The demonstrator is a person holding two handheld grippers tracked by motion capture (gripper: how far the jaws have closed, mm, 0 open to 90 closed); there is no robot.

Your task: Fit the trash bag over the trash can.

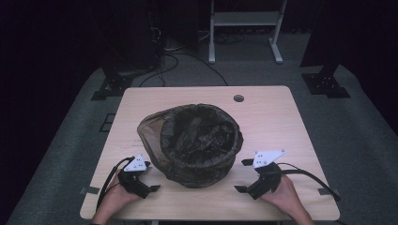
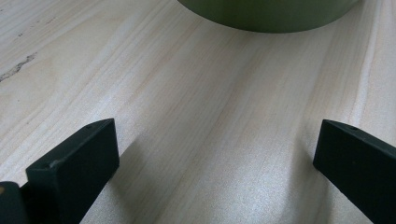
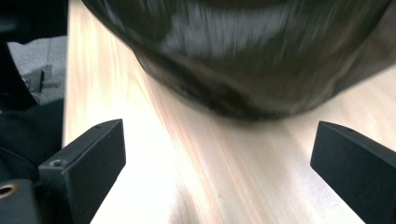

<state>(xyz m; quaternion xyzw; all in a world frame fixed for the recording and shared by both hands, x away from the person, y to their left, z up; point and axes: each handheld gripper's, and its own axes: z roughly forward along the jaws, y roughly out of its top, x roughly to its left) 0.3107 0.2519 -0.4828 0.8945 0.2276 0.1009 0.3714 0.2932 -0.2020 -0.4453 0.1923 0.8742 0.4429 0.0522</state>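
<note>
Both claws rest on the tabletop (image 1: 263, 112), jaws spread wide, gripping nothing. The bin (image 1: 197, 145) with its dark bag liner (image 1: 199, 136) stands between them: just right of the left claw (image 1: 149, 176), just left of the right claw (image 1: 241, 176), likely flanked for a 2-sided grab.
</note>
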